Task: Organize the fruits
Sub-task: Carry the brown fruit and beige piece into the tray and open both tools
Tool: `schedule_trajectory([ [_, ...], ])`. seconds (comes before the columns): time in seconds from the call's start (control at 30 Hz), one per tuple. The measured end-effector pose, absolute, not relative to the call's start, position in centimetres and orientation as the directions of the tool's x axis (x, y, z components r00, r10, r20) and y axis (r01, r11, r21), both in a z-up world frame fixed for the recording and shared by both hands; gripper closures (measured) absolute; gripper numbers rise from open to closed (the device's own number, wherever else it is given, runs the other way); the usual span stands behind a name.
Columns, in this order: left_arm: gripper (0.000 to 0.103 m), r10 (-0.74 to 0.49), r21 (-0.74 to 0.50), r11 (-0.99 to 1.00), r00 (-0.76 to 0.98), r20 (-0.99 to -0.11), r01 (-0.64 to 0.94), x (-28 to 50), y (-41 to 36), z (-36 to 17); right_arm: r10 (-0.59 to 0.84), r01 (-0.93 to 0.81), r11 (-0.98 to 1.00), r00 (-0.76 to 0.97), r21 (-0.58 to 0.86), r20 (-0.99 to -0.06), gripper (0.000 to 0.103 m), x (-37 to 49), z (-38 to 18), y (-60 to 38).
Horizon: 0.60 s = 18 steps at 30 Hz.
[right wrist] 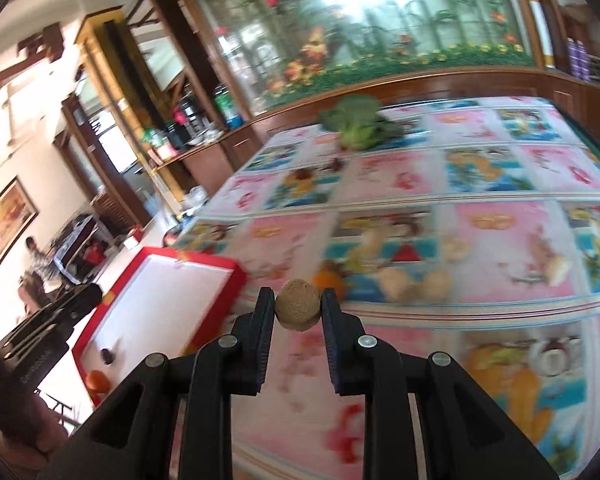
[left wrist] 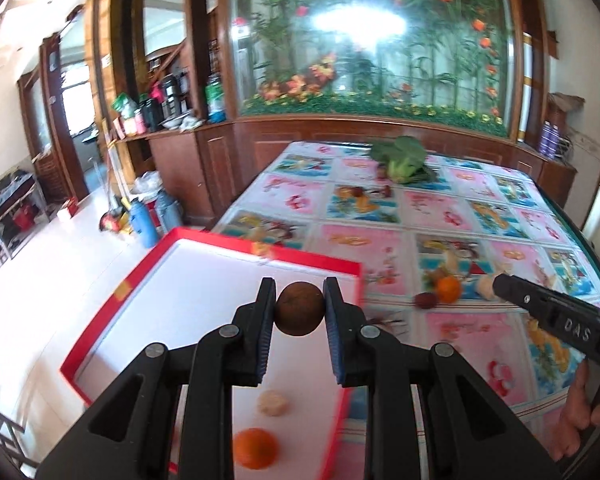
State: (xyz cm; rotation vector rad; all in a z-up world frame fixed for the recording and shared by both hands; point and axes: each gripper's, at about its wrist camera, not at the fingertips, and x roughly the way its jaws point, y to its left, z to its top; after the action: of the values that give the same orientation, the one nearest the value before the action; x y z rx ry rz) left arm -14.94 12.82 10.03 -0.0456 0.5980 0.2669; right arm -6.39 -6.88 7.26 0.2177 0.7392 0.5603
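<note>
My left gripper (left wrist: 300,308) is shut on a round dark brown fruit (left wrist: 300,310) and holds it above the white floor of a red-rimmed box (left wrist: 204,240). In the box lie an orange (left wrist: 255,454) and a pale beige fruit (left wrist: 274,403). My right gripper (right wrist: 298,310) is shut on a small tan round fruit (right wrist: 298,310) above the table's near side. It also shows at the right of the left wrist view (left wrist: 500,282). On the tablecloth lie an orange (left wrist: 449,289), a small red fruit (left wrist: 425,301) and several pale fruits (right wrist: 436,282).
The table carries a pink and blue fruit-print cloth (left wrist: 440,208). A leafy green vegetable (left wrist: 402,160) lies at its far side. The red box (right wrist: 156,280) sits at the table's left edge. Wooden cabinets and a flower mural stand behind.
</note>
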Motion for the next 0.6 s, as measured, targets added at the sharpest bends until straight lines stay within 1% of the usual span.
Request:
schedule_trajectory([
  [0.2, 0.077, 0.313, -0.005, 0.918, 0.734, -0.603, -0.396, -16.3, 19.6, 8.6, 0.624, -0.524, 0.771, 0.508, 0.361, -0.594, 0.081, -8.5, 6.6, 0.4],
  [0.33, 0.077, 0.373, 0.0, 0.876, 0.678, -0.634, -0.482, -16.9, 23.4, 7.3, 0.642, -0.585, 0.738, 0.453, 0.337, -0.618, 0.081, -10.0, 5.7, 4.5],
  [0.6, 0.077, 0.394, 0.008, 0.836, 0.589, -0.706, -0.549, -17.0, 27.0, 4.7, 0.61, -0.622, 0.724, 0.374, 0.298, -0.698, 0.08, -11.2, 3.8, 9.3],
])
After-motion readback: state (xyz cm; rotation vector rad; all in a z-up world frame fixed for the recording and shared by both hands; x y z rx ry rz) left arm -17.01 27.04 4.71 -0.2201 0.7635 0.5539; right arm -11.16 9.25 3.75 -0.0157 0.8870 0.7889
